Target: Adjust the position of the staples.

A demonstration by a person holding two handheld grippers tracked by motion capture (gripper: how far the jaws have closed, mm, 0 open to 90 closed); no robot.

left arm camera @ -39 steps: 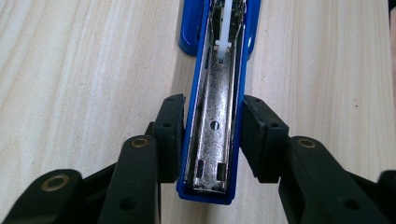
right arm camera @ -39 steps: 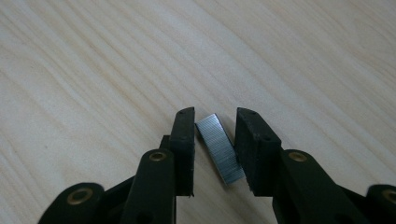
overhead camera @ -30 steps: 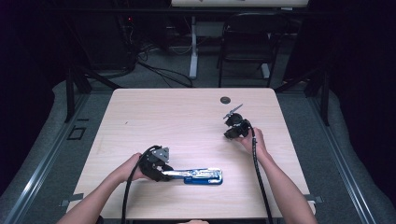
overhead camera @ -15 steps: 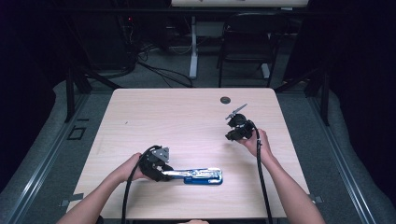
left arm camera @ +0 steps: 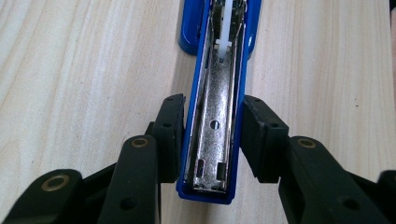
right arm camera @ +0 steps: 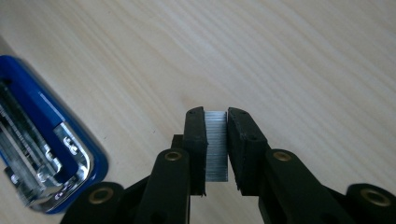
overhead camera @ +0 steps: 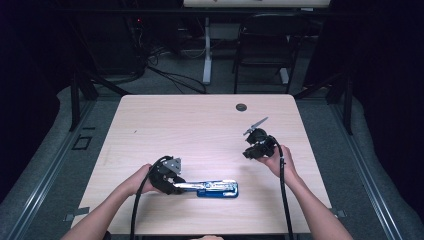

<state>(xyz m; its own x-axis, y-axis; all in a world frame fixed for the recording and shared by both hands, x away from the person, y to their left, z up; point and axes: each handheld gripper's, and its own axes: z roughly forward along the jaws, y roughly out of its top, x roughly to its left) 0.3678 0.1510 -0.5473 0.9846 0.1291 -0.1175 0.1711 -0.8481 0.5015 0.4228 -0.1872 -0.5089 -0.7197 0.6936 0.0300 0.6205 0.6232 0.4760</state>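
A blue stapler (overhead camera: 215,189) lies near the table's front edge, swung open so its metal staple channel (left arm camera: 212,135) faces up. My left gripper (overhead camera: 169,179) is shut on it; the pads press the blue sides (left arm camera: 187,140) near one end. At the right, my right gripper (overhead camera: 257,146) hangs above the table. It is shut on a short silver strip of staples (right arm camera: 215,144), held upright between its pads (right arm camera: 195,140). The stapler's rounded end (right arm camera: 44,154) lies at the lower left of the right gripper view.
The light wooden table (overhead camera: 190,130) has a small black round grommet (overhead camera: 241,107) near its far edge. Cables trail from both grippers toward the person. Dark floor, a chair and a table leg lie beyond the far edge.
My right gripper has moved a little to the right and nearer to the person, still carrying the staples. My left gripper and the stapler have stayed in place.
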